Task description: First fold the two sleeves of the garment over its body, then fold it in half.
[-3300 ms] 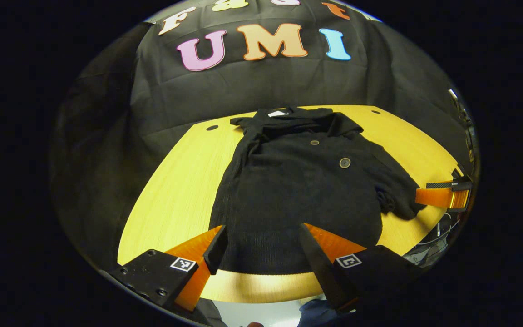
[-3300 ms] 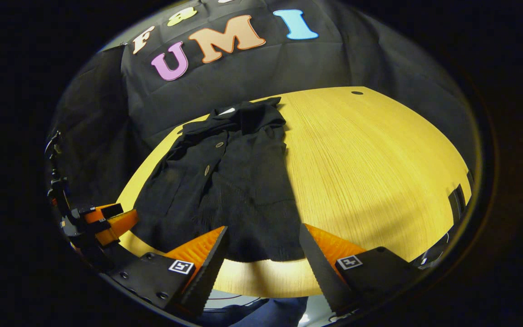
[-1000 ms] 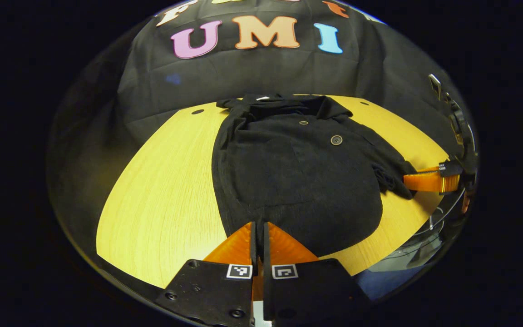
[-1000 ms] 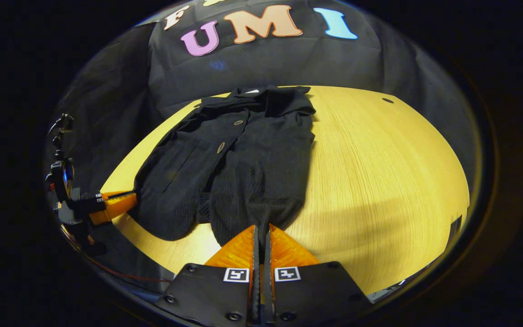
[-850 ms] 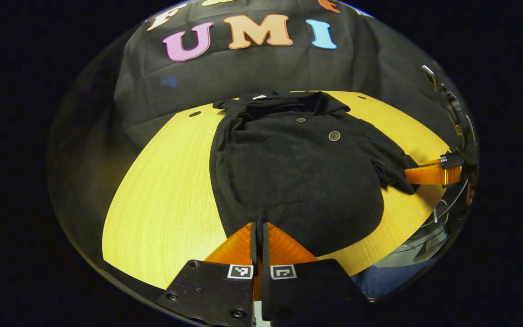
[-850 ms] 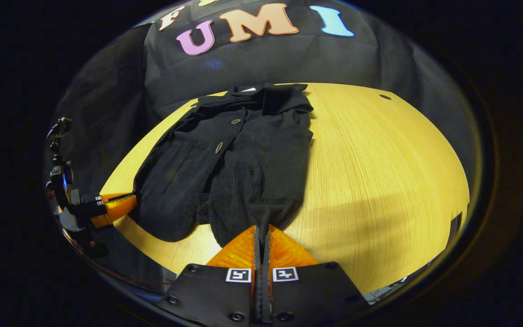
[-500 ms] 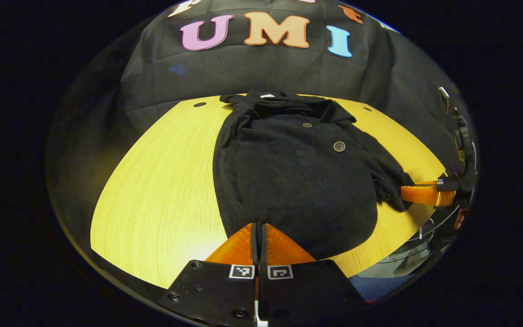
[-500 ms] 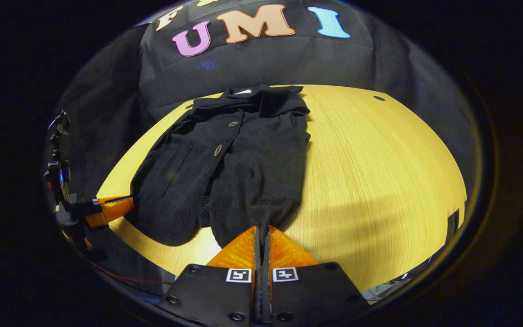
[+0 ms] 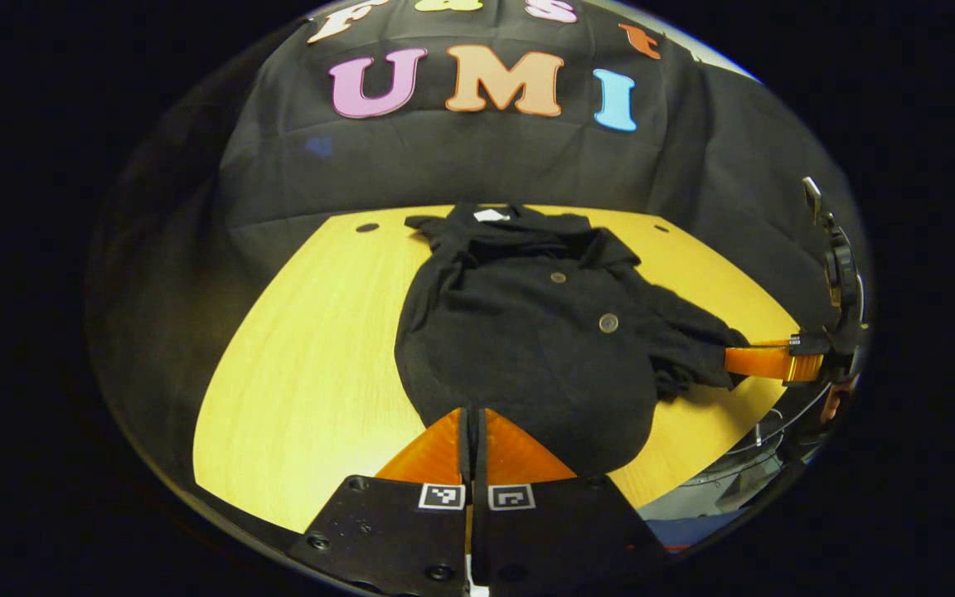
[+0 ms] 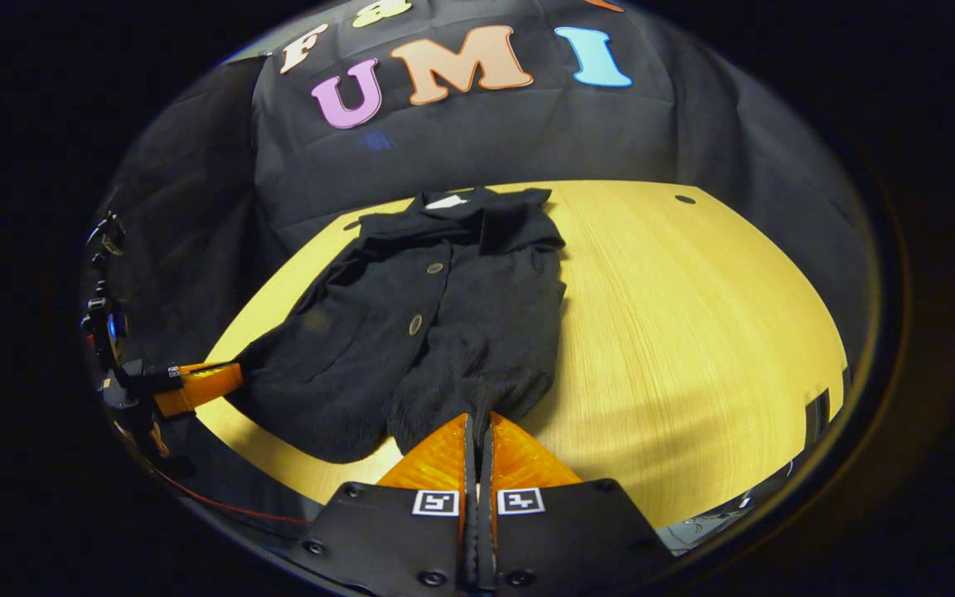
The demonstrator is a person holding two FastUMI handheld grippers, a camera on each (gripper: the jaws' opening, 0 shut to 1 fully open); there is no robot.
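Observation:
A black buttoned jacket [image 9: 519, 348] lies collar [image 9: 511, 228] away from me on the yellow table [image 9: 303, 348], both sleeves folded over its body. In the left gripper view, my left gripper [image 9: 472, 410] is shut on the near hem's left corner. The right gripper [image 9: 730, 358] pinches the hem's other corner at the far right. The right gripper view has the jacket [image 10: 428, 332] bunched and raised at its near end, my right gripper [image 10: 482, 414] shut on the hem, and the left gripper [image 10: 237, 373] gripping the hem at the left edge.
Bare wooden table [image 10: 693, 332] stretches wide to the right of the jacket and also to its left [image 9: 278, 398]. Small dark holes [image 9: 367, 227] [image 10: 683, 199] mark the far corners. The black cloth wall hangs right behind the table's far edge.
Both grippers went from open to shut on the hem corners. Over the last half second they carried the hem up and toward the collar, so the jacket looks shorter and bunched.

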